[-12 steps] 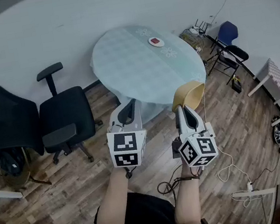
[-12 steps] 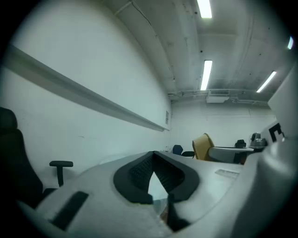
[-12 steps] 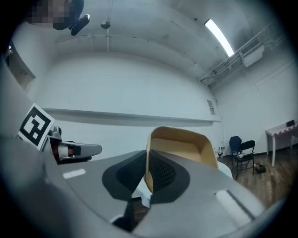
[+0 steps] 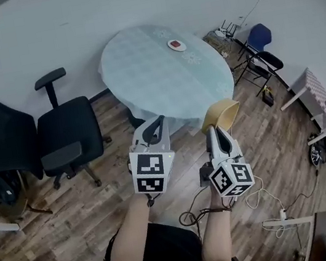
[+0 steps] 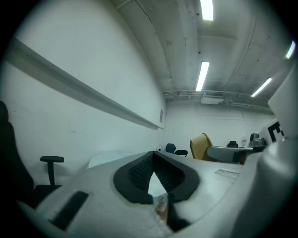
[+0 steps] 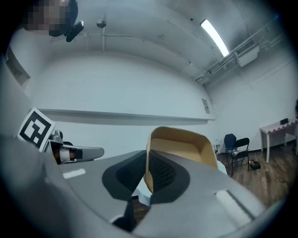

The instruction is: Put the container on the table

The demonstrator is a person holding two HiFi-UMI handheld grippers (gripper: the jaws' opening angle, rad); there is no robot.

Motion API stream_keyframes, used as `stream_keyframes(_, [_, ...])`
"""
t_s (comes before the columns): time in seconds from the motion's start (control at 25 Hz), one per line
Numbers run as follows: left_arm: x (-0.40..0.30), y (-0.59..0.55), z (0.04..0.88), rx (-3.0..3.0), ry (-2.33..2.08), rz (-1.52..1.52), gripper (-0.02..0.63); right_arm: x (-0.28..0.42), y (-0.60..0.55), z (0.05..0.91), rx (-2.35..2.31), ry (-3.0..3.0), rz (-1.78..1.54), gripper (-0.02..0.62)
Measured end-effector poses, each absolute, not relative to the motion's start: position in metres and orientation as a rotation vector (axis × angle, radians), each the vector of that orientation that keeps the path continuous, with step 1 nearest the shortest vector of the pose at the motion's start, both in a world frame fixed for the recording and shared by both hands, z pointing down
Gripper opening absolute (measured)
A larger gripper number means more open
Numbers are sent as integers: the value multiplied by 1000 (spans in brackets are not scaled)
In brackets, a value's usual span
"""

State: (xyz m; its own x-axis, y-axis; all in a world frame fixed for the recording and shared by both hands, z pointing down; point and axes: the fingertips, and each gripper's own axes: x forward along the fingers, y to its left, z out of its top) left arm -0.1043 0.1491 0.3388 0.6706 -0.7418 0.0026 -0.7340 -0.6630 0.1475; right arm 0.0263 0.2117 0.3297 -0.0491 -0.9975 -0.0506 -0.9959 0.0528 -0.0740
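A tan, open-topped container (image 4: pixel 221 114) hangs in the air just off the near right edge of the round table (image 4: pixel 148 79). My right gripper (image 4: pixel 213 129) is shut on the container's rim, and in the right gripper view the container (image 6: pixel 181 146) fills the space past the jaws. My left gripper (image 4: pixel 153 126) is held beside it to the left, near the table's front edge, shut with nothing between its jaws. In the left gripper view the container (image 5: pixel 200 146) shows at the right.
A small red and white dish (image 4: pixel 177 45) lies at the table's far side. Black office chairs (image 4: pixel 68 140) stand to the left. Blue and black chairs (image 4: pixel 259 47) and cables on the wooden floor (image 4: pixel 269 202) are at the right.
Both grippers and the container have moved a little forward toward the table; the view has shifted so the table sits closer.
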Motion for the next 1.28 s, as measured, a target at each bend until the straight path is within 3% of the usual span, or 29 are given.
stream_keyframes(0.52, [-96, 121, 343, 2741, -1234, -50, 2, 42, 185, 331, -2093, 2207, -57, 26])
stream_keyframes(0.96, [-112, 2, 387, 2557, -1429, 38, 2, 45, 51, 369, -1979, 2343, -176, 28])
stream_keyframes(1.28, [-57, -112, 439, 2460, -1490, 202, 2, 141, -57, 415, -1989, 2252, -352, 28])
